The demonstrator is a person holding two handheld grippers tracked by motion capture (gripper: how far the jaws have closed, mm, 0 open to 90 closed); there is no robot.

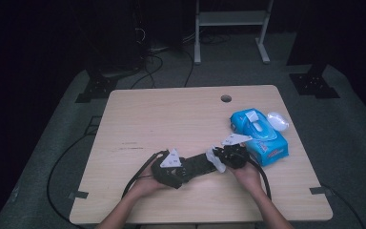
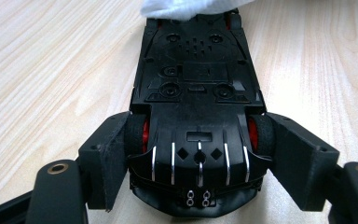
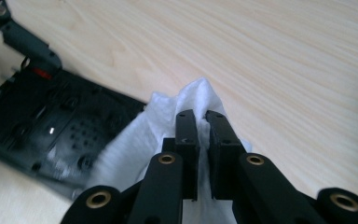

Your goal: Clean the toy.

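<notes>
A black toy car with red wheel hubs lies upside down, its underside facing up. My left gripper is shut on its rear end, the pads pressing on the two rear wheels. In the high view the car stretches between both hands near the table's front. My right gripper is shut on a white wipe, which rests on the car's far end. The same wipe shows white at the right gripper in the high view, and the wipe's edge covers the car's front.
A blue pack of wet wipes lies on the wooden table just right of my right hand, with its white lid flipped open. A cable hole sits near the far edge. Black cables trail off the front.
</notes>
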